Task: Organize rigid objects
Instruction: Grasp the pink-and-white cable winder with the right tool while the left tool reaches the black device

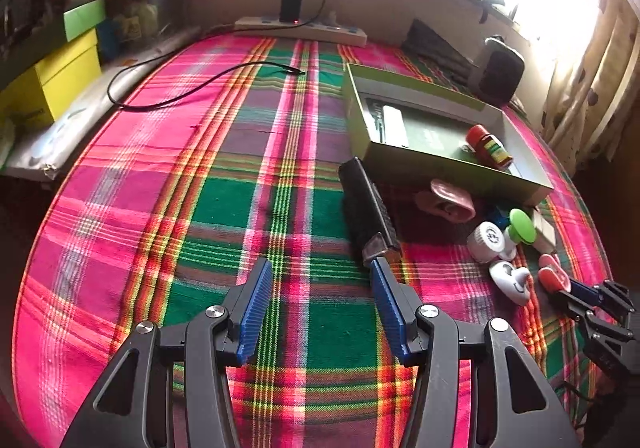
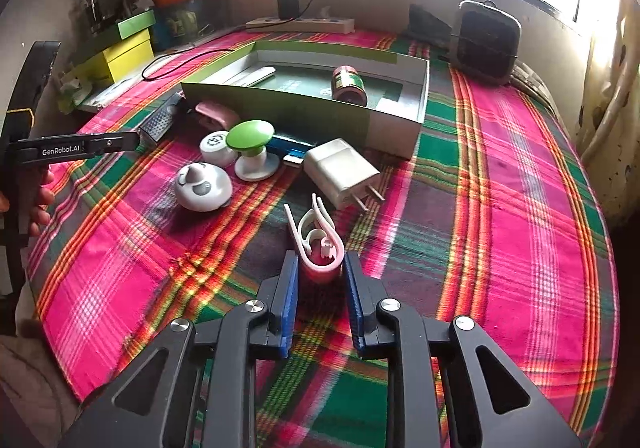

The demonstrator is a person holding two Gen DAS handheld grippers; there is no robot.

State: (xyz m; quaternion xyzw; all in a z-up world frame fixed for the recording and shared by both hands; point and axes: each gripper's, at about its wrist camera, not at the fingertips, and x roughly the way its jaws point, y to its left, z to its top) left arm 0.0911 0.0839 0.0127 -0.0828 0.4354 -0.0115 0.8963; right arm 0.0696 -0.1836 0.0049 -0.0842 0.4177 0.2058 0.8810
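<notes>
The yellow and green boxes (image 2: 127,44) are stacked at the far left edge of the plaid cloth (image 2: 500,184), with a loose black cable (image 1: 192,88) curling across the fabric beside them. The left gripper (image 1: 318,268) hangs over bare cloth with its blue pads spread wide and nothing between them; its right pad tip sits just at the near end of a long black grater-looking thing (image 1: 368,208). I can't make out what it really is from here.

Next comes the clutter in front of the green cardboard tray (image 2: 420,104): a pink case (image 2: 216,114), a round white cap (image 2: 216,146), a green-topped mushroom-shaped knob (image 2: 250,138), a white dome gadget (image 2: 202,188), a blue strip (image 2: 288,146) and a white wall charger (image 2: 342,172), all bunched close together. Inside the tray lie a red-capped bottle (image 2: 349,85) on its side and a white stick (image 2: 256,76).

The right gripper (image 2: 320,260) is nearest the camera, its fingers partly closed around a pink-and-white clip (image 2: 320,248), pads right at its sides. A black heater (image 2: 486,44) stands at the far right.
</notes>
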